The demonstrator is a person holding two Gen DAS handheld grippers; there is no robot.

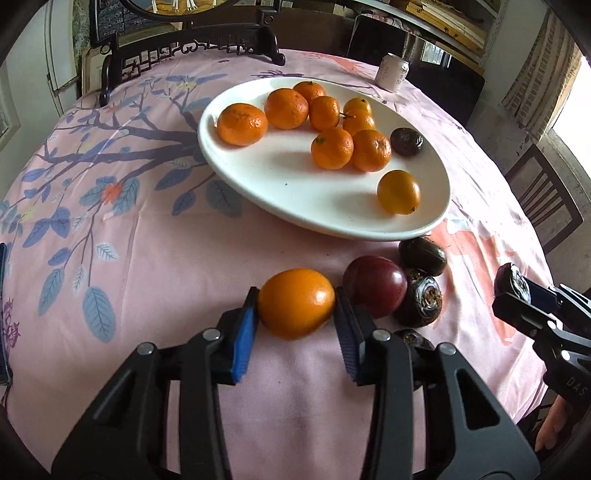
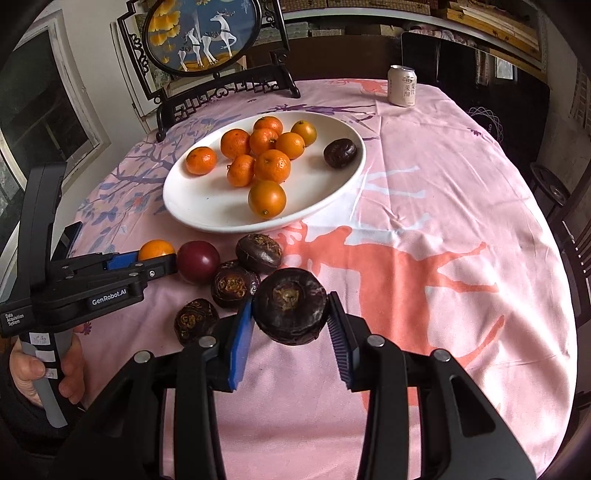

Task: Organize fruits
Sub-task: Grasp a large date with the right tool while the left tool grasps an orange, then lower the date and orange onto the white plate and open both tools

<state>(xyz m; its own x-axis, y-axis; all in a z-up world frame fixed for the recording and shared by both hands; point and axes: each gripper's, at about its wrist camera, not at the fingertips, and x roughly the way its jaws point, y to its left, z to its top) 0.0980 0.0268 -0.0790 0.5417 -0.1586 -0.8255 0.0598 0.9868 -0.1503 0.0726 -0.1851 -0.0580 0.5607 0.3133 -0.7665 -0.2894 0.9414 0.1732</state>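
A white plate (image 1: 258,177) (image 2: 192,206) holds several tangerines (image 1: 242,123), a smooth orange fruit (image 1: 398,192) and one dark water chestnut (image 1: 406,141). My left gripper (image 1: 295,302) is shut on a smooth orange fruit (image 1: 295,302) at table level, in front of the plate. A red plum (image 1: 375,286) (image 2: 197,261) lies just right of it, touching the right finger. My right gripper (image 2: 290,306) is shut on a dark water chestnut (image 2: 290,306) and holds it just above the cloth. Three more water chestnuts (image 2: 234,282) lie beside the plum.
A pink flowered tablecloth (image 2: 424,258) covers the round table. A drink can (image 2: 402,85) stands at the far side. A dark framed deer screen (image 2: 199,33) stands at the back left. Chairs stand at the right edge.
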